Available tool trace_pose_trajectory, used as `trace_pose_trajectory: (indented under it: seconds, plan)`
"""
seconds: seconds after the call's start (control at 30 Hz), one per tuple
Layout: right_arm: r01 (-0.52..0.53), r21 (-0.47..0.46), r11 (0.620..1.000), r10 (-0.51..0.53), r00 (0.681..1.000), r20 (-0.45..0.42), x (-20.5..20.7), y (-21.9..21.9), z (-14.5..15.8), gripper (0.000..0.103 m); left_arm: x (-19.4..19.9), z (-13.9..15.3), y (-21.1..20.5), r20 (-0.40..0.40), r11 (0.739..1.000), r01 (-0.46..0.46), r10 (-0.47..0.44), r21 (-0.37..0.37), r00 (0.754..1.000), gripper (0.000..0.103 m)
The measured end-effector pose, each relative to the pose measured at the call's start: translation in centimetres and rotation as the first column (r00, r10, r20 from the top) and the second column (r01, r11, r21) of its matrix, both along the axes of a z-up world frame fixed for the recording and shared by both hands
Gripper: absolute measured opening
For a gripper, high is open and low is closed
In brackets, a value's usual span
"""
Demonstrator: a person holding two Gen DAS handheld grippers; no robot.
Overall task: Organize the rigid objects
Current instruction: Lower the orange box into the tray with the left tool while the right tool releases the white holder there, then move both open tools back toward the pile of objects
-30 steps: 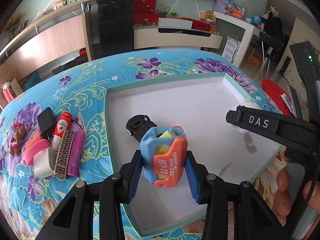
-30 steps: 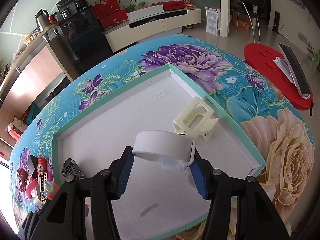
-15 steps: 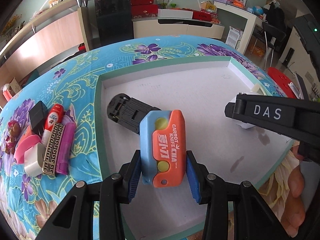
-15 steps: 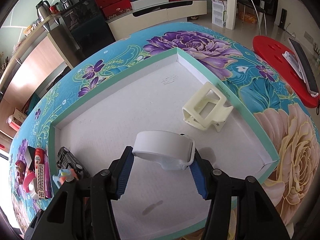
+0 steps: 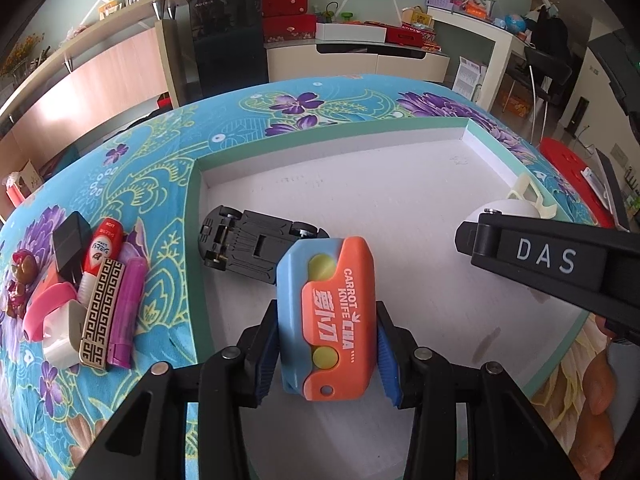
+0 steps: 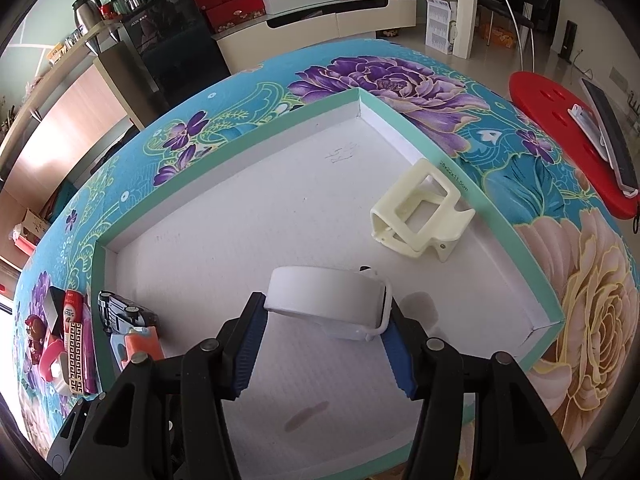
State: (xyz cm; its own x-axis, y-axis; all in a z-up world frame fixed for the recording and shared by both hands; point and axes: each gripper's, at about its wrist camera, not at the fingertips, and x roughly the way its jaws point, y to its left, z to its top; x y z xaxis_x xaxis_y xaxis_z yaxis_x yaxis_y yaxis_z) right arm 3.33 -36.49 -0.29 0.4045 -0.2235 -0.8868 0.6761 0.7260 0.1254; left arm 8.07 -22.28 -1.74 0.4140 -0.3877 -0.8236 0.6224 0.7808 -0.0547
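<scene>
A shallow white tray with a green rim (image 5: 192, 216) was seen lying on a table covered by a teal floral cloth (image 5: 132, 160). The left gripper (image 5: 328, 344) was held low over the near left part of the tray, with the orange and blue carrot knife toy (image 5: 326, 316) between its blue pads (image 5: 267, 350). Its jaws had just been opening: a thin gap was visible beside the right pad, and whether the left pad was pressing on the toy could not be told. A black toy car (image 5: 256, 248) was seen upside down just beyond the toy, touching or nearly touching it. The right gripper (image 6: 324, 340) was clamped on a white round tape dispenser (image 6: 326, 300), held over the near right part of the tray. A cream plastic clip (image 6: 420, 216) lay near the tray's right wall. A cluster of small items (image 5: 80, 292) was left on the cloth, left of the tray.
</scene>
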Motion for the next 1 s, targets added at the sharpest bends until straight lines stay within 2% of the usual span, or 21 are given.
trace_pose_trajectory:
  seconds: [0.03,0.1,0.23,0.6,0.7,0.83,1.0]
  plan:
    - [-0.001,-0.004,1.000,0.001,1.000,-0.003,0.0,0.0,0.1,0.058,0.0,0.0,0.0,-0.005,1.000,0.000,0.000,0.000,1.000,0.057]
    - [0.000,-0.015,1.000,0.000,1.000,-0.009,0.1,0.1,0.2,0.059,0.0,0.2,0.1,-0.009,1.000,-0.002,0.002,-0.009,1.000,0.065]
    - [-0.007,-0.046,0.999,0.007,1.000,0.007,0.0,0.3,0.8,0.071,-0.2,1.1,0.4,0.010,1.000,0.002,-0.002,-0.027,1.000,0.069]
    - [-0.028,-0.090,0.996,0.033,0.998,0.062,0.2,0.9,2.1,0.072,0.4,3.6,2.8,0.062,0.996,-0.058,0.062,-0.064,0.996,0.083]
    - [-0.028,-0.102,0.994,0.036,0.996,0.077,0.1,1.0,2.4,0.077,1.1,4.2,4.2,0.085,0.992,-0.107,0.113,-0.073,0.990,0.086]
    - [-0.027,-0.098,0.995,0.036,0.995,0.094,0.3,1.3,2.6,0.079,2.7,4.5,7.4,0.115,0.971,-0.231,0.236,-0.060,0.965,0.089]
    - [-0.054,-0.130,0.990,0.067,0.993,0.101,0.8,2.6,3.1,0.079,4.8,4.5,12.4,0.097,0.914,-0.399,0.404,-0.068,0.909,0.089]
